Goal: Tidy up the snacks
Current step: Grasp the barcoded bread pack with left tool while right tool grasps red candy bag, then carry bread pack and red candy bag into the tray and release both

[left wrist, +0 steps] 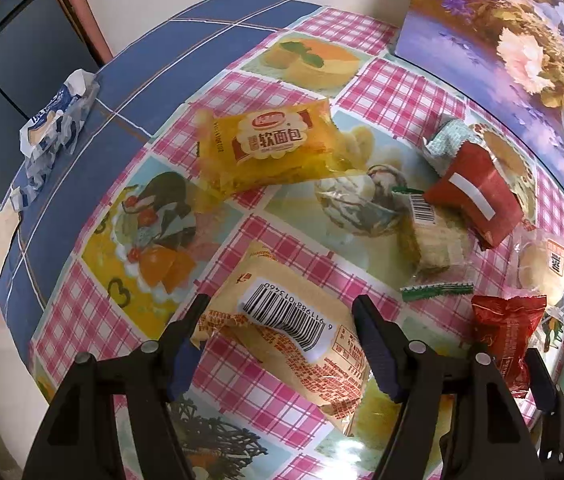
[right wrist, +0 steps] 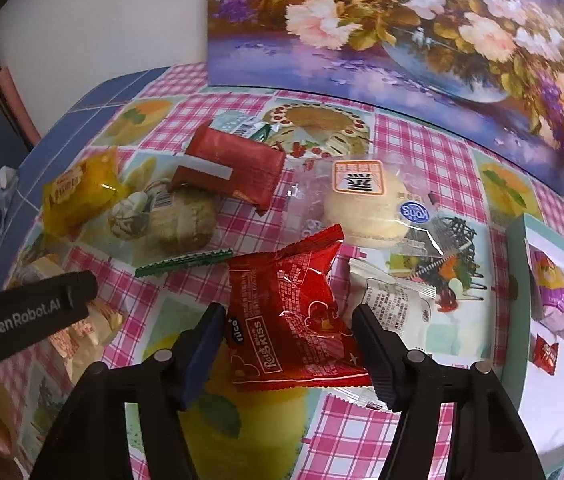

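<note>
Tray (right wrist: pixel 522 320) cut by right edge

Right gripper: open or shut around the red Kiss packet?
Open. The right gripper has its fingers spread on either side of the red Kiss packet, which lies flat on the checked tablecloth.

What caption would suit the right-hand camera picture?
Open right gripper straddling a red snack packet on the checked tablecloth.

Bright indoor light, glare on the glossy tablecloth (left wrist: pixel 218 92), strong fisheye bending and dark vignetted corners.
</note>
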